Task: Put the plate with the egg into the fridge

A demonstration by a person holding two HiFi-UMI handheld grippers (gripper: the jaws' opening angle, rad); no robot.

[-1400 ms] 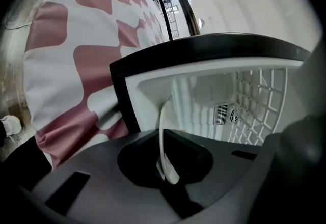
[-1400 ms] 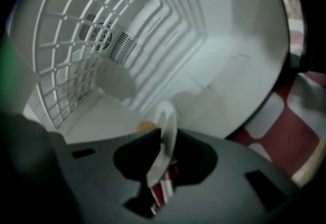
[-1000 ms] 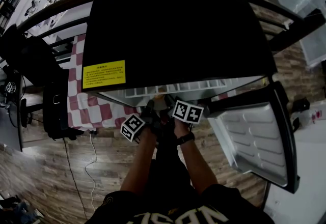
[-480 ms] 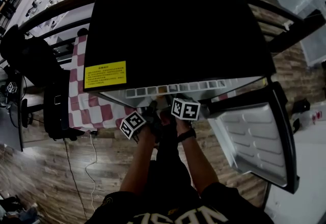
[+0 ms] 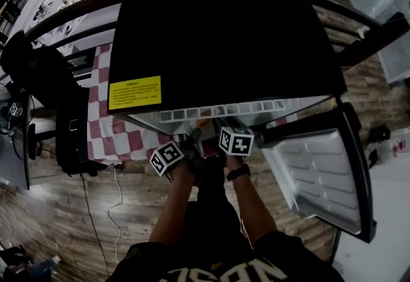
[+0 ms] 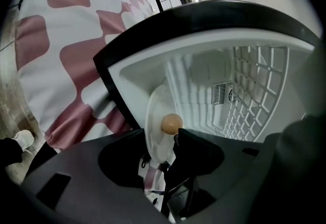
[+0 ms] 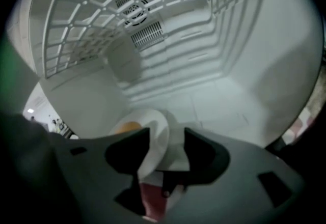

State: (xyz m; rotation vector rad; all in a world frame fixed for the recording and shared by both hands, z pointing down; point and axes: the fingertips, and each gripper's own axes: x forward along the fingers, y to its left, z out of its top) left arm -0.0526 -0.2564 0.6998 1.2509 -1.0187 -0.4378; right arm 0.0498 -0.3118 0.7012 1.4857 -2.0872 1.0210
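Observation:
A white plate (image 6: 154, 116) with a brown egg (image 6: 171, 123) on it lies at the mouth of the open fridge (image 5: 218, 37), on its white floor (image 7: 219, 90). My left gripper (image 6: 159, 139) straddles the plate's near rim; its jaws have just been opening and stand apart around the rim. From the other side my right gripper (image 7: 167, 136) has the plate (image 7: 153, 134) between its jaws. They too have just been opening, with a gap beside the rim. The egg (image 7: 127, 127) peeks over the left jaw. In the head view both grippers (image 5: 192, 141) (image 5: 214, 128) sit under the fridge's top edge.
The fridge door (image 5: 320, 172) hangs open to the right. A white wire shelf (image 7: 102, 14) spans the fridge above the plate. A red-and-white checked cloth (image 5: 106, 127) hangs left of the fridge, next to a black bag (image 5: 67, 127). Wood floor lies below.
Both hands have stayed at the fridge opening. The marker cubes have turned a little; the right one sits slightly lower.

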